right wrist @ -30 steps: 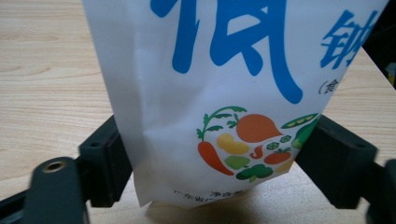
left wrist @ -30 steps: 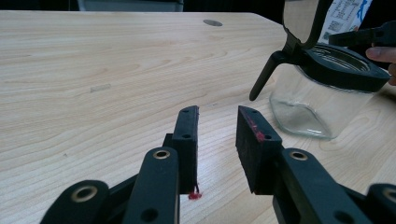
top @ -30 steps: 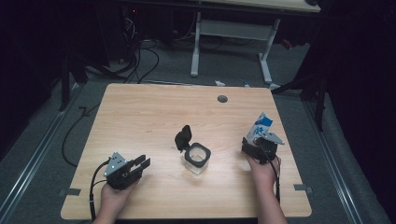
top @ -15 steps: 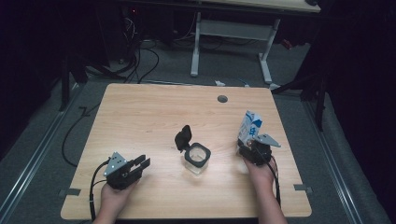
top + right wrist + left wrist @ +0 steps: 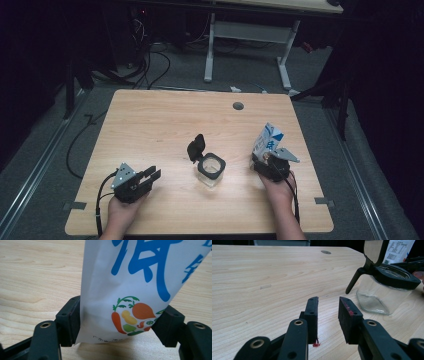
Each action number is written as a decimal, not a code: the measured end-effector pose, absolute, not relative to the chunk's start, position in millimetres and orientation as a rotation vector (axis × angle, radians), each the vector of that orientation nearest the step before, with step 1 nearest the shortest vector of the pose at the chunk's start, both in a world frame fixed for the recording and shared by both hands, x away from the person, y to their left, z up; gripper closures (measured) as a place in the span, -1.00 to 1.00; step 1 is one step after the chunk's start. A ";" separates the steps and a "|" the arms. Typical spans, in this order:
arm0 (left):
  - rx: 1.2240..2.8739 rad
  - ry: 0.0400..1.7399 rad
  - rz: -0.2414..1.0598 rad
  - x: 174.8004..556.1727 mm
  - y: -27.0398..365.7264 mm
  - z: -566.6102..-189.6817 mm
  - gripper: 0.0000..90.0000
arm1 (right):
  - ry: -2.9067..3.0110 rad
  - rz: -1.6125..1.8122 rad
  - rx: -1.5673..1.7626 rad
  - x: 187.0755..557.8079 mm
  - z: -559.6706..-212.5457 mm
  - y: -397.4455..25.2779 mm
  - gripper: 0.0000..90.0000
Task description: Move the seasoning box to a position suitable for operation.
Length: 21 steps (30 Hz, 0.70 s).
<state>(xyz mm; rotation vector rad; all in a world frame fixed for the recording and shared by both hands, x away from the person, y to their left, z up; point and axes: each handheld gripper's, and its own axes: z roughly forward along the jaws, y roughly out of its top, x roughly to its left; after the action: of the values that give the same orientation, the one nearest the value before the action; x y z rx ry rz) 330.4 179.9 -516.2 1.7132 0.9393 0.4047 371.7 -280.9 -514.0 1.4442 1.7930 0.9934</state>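
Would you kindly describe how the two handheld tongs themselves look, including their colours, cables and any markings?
Both are black. The left tongs have flat rectangular pads with red smears, a grey three-cornered plate on top and a trailing black cable. The right tongs carry a similar plate.

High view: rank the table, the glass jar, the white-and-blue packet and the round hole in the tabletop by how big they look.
1. table, by far the largest.
2. and 3. glass jar with its open lid, and white-and-blue packet: too alike to rank.
4. round hole, smallest.
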 end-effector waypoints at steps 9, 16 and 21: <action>1.712 0.941 0.402 330.7 180.6 -516.3 0.54 | 1.789 0.962 1.454 370.2 -513.7 -282.1 -0.41; 1.711 0.941 0.396 331.0 180.8 -516.4 0.55 | 1.791 0.952 1.467 368.2 -514.2 -283.5 -0.46; 1.709 0.941 0.395 331.0 181.0 -516.3 0.55 | 1.783 0.951 1.466 365.8 -514.8 -283.7 -0.44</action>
<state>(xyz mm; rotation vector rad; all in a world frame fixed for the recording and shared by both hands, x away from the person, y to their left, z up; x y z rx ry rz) 331.0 181.0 -516.3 1.7092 0.9415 0.3948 365.8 -283.7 -514.8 1.4660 1.7828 0.9507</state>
